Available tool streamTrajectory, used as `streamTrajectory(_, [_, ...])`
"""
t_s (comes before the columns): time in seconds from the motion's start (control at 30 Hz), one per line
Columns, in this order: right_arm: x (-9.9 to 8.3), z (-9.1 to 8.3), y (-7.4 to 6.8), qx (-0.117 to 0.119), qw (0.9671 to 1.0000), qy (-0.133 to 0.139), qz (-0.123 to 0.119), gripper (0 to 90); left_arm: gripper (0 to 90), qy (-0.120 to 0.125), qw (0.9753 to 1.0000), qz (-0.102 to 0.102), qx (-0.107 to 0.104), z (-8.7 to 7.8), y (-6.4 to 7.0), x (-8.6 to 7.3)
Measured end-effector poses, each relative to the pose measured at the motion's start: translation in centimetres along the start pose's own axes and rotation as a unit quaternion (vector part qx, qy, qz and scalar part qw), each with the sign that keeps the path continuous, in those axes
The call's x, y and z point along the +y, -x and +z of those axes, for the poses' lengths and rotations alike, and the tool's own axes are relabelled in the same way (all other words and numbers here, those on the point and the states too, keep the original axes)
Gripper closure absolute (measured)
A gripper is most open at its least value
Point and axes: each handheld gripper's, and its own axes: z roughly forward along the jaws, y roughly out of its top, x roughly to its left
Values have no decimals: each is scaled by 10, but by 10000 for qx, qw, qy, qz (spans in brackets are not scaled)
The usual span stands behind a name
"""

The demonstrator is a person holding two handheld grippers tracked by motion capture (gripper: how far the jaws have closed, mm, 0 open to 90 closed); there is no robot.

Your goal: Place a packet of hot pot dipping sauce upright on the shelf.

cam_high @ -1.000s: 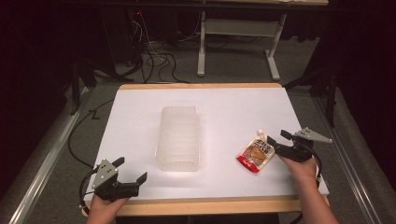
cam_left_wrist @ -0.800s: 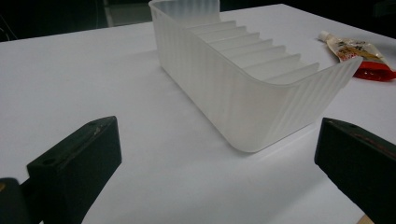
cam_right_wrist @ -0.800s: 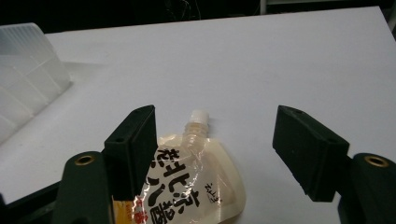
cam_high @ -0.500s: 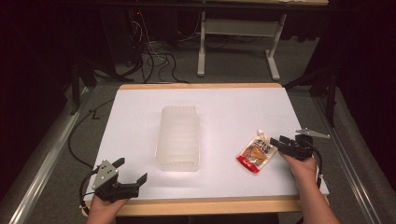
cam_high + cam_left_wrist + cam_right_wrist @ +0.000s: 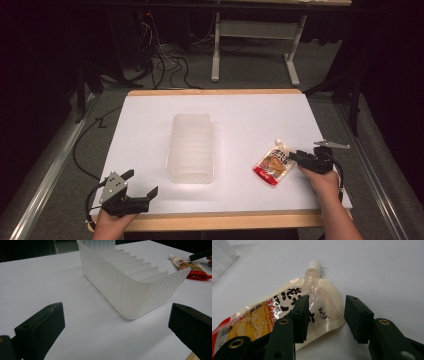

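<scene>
L claw (image 5: 141, 187): in my left hand at near-left corner of table, by the wood edge. Jaws wide apart, nothing btwn them. In the left gripper view they frame bare white top w/ the bin ahead.
R claw (image 5: 325, 315): in my right hand, near-right part of table. Jaws apart, not clamped. One jaw sits over the printed face of the pouch, other over bare table just off the pouch's edge; the pouch corner lies in the gap. Contact w/ film: can't tell.
Pouch (image 5: 287, 315): flat on table, right side, just beside R claw tips. Cream top w/ black lettering, yellow-orange middle, red band at bottom end. Clear neck.
Cap (image 5: 315, 264): white, screwed on the neck, points away from me in the right gripper view.
Bin (image 5: 191, 148): translucent white plastic, long rectangle, ribbed floor, upright, open top, nothing inside. Centre of table, long axis running away from me. Well apart from pouch; lies btwn the two claws.
Table (image 5: 250, 120): white sheet on top, wood rim showing at near and far edges.
Beyond table: dark floor, cables (image 5: 165, 62), grey stand legs (image 5: 255, 45).
</scene>
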Motion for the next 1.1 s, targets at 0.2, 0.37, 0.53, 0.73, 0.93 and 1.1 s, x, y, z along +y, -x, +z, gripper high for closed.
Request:
streamTrajectory(0.2, [0, 2, -3, -26, 9999, -82, -147, 666, 11, -18, 10000, -2, 2, -1, -1, 0])
streamTrajectory(0.37, [0, 1, -3, 72, 9998, -98, -156, 790, 12, -30, 10000, -6, 1, -1, -1, -1])
streamTrajectory(0.53, [0, 0, -6, 95, 9994, -90, -334, 896, 13, -40, 10000, 20, 0, -1, 0, -1])
streamTrajectory(0.73, [0, -4, -5, 219, 9990, 90, -370, 900, 12, -40, 10000, 32, 6, -1, 0, 0])
streamTrajectory(0.93, [3, -17, -7, 450, 9968, 424, -513, 900, 14, -12, 10000, 47, -8, -1, 1, 1])
streamTrajectory(1.1, [6, -29, -15, 689, 9928, 793, -579, 900, 14, 18, 10000, 33, -6, -2, 0, 1])
